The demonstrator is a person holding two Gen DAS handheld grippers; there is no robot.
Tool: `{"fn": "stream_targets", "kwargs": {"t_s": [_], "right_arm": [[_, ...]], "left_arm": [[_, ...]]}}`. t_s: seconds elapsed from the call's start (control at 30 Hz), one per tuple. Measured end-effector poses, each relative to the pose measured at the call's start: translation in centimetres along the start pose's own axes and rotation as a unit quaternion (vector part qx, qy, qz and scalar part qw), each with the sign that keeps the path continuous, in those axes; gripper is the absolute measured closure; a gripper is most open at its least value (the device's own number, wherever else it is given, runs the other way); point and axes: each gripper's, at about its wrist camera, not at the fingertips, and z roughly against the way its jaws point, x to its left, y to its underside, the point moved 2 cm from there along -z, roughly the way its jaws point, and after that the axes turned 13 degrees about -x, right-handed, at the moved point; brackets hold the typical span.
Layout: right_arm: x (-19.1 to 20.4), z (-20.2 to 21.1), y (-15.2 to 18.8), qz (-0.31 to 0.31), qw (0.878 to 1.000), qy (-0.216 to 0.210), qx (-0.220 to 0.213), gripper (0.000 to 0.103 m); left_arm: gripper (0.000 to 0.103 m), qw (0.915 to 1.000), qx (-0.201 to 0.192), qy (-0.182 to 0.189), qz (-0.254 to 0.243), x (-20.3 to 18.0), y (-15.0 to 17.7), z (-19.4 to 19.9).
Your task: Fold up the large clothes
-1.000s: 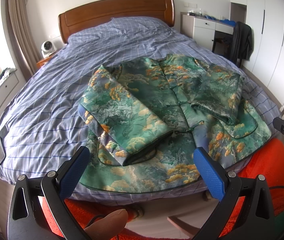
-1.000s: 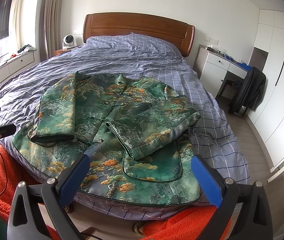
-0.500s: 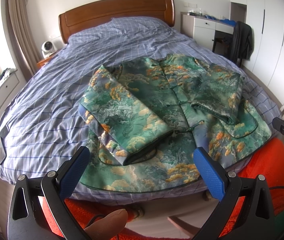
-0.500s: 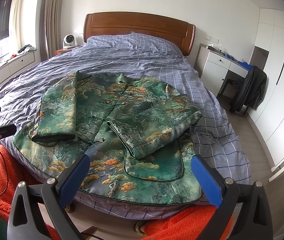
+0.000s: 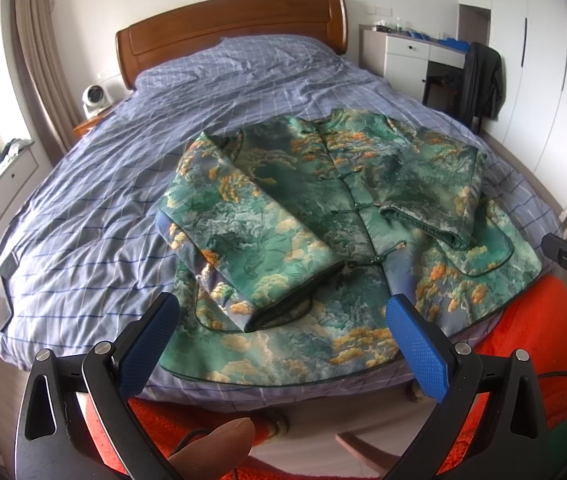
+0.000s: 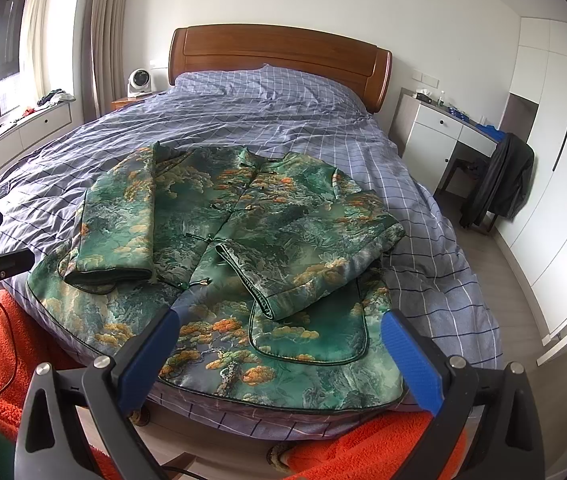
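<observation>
A green brocade jacket (image 5: 323, 216) with orange and grey pattern lies front-up on the near end of the bed, its hem at the bed's foot. Both sleeves are folded in over the front. It also shows in the right wrist view (image 6: 243, 248). My left gripper (image 5: 283, 320) is open and empty, held off the foot of the bed just short of the hem. My right gripper (image 6: 279, 340) is open and empty, also held in front of the hem. Each gripper shows at the edge of the other's view.
The bed (image 5: 83, 200) has a blue checked cover and a wooden headboard (image 6: 279, 56). A white desk and a chair with a dark coat (image 6: 503, 184) stand to the right. A low cabinet (image 6: 23, 128) runs along the left wall. Orange fabric (image 6: 15, 340) lies below the grippers.
The right wrist view has drifted slightly toward the jacket. The left gripper and the jacket have not visibly moved.
</observation>
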Motion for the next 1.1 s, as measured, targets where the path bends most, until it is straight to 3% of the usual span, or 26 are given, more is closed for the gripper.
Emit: {"fn": "stream_targets", "kwargs": {"t_s": [1.1], "right_arm": [[0.11, -0.16, 0.33, -0.001, 1.0, -0.004, 0.007, 0.0]], "left_arm": [[0.0, 1.0, 0.003, -0.001, -0.002, 0.07, 0.15, -0.06]]}}
